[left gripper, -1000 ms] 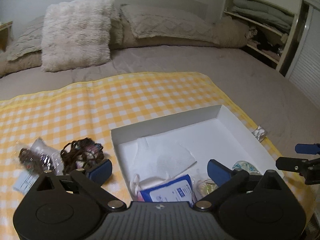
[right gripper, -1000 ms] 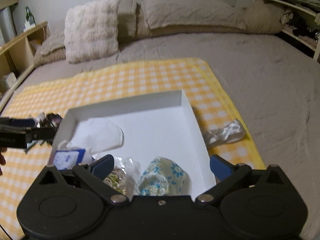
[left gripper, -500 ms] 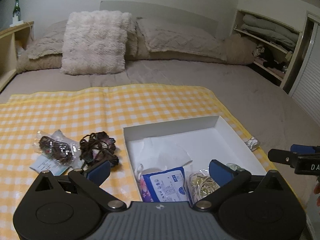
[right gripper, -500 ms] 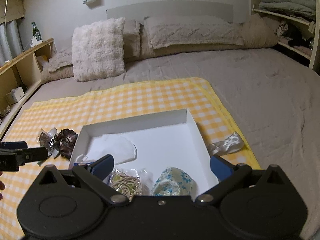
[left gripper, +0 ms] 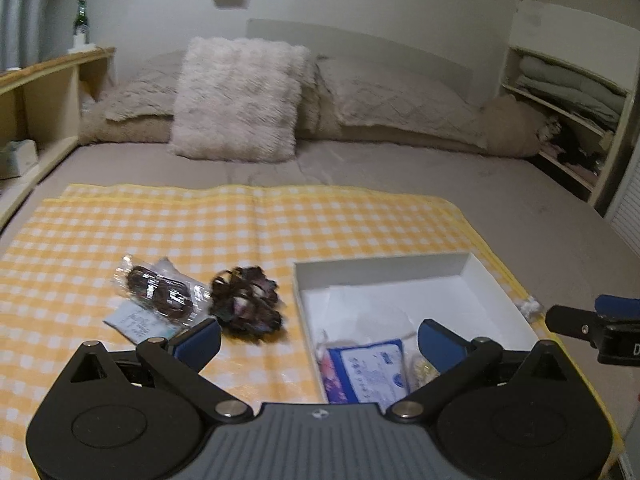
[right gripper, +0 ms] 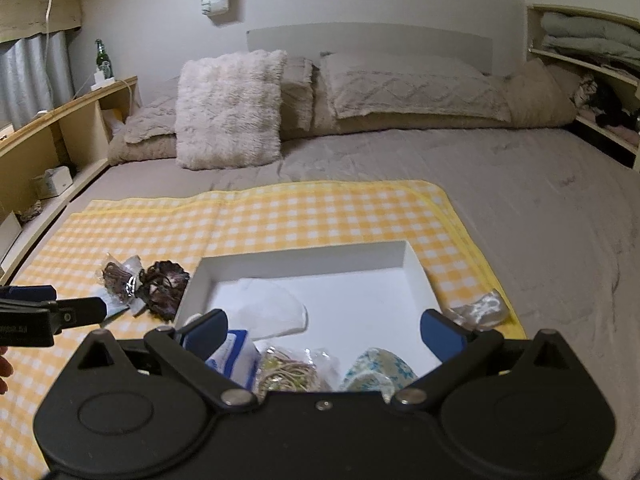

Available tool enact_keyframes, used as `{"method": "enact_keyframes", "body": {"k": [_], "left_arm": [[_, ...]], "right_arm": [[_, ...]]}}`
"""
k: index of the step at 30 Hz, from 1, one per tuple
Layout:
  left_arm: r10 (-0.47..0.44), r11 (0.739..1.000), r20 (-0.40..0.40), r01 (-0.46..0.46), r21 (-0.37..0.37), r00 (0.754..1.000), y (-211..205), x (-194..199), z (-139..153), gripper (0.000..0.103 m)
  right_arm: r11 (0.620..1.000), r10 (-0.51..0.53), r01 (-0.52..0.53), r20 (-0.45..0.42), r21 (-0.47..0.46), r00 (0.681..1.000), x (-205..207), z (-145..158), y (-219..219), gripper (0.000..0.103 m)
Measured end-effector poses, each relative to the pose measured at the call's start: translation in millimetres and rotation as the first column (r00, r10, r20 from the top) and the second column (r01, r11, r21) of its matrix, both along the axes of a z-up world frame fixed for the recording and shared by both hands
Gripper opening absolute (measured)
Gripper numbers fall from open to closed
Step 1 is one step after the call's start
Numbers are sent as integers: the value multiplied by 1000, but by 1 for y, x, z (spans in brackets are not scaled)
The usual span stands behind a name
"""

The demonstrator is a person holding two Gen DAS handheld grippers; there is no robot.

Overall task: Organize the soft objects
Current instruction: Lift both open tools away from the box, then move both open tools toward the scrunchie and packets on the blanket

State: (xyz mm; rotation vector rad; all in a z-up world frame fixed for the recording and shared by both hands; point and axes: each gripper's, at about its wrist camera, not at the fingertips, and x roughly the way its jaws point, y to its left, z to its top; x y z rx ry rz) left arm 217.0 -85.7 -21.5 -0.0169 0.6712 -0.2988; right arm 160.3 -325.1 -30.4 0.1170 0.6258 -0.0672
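A white box (left gripper: pixel 380 270) (right gripper: pixel 304 258) lies on a yellow checked cloth (left gripper: pixel 240 224) on the bed. It holds a white mask (right gripper: pixel 272 308), a blue packet (left gripper: pixel 368 372), a bag of beige bands (right gripper: pixel 284 372) and a blue-flowered item (right gripper: pixel 376 368). Left of the box lie a dark scrunchie bundle (left gripper: pixel 246 304) (right gripper: pixel 164 284) and a clear bag of dark hair ties (left gripper: pixel 160 294). A clear wrapped item (right gripper: pixel 482 308) lies right of the box. My left gripper (left gripper: pixel 318 340) and right gripper (right gripper: pixel 324 330) are open, empty and held above the near side.
Pillows (left gripper: pixel 240 100) line the head of the grey bed. A wooden shelf with a green bottle (right gripper: pixel 102 58) runs along the left. Shelves with folded bedding (left gripper: pixel 568 92) stand at the right.
Both grippers have pulled back and risen, so more of the bed and room shows. The objects have not moved.
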Motion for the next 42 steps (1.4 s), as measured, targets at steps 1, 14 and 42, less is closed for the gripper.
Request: {"method": "enact_keyframes", "body": {"k": [1, 14, 42], "left_arm": [[7, 1000, 8, -7, 2, 1000, 3, 0, 1, 103], [85, 996, 24, -86, 18, 996, 54, -2, 6, 103], [265, 957, 89, -273, 96, 960, 171, 49, -12, 103]], "right_arm": [[1000, 4, -4, 5, -3, 1000, 1, 1, 3, 103], [997, 81, -80, 43, -17, 996, 22, 5, 49, 103], [956, 292, -290, 51, -50, 955, 105, -11, 182, 103]]}}
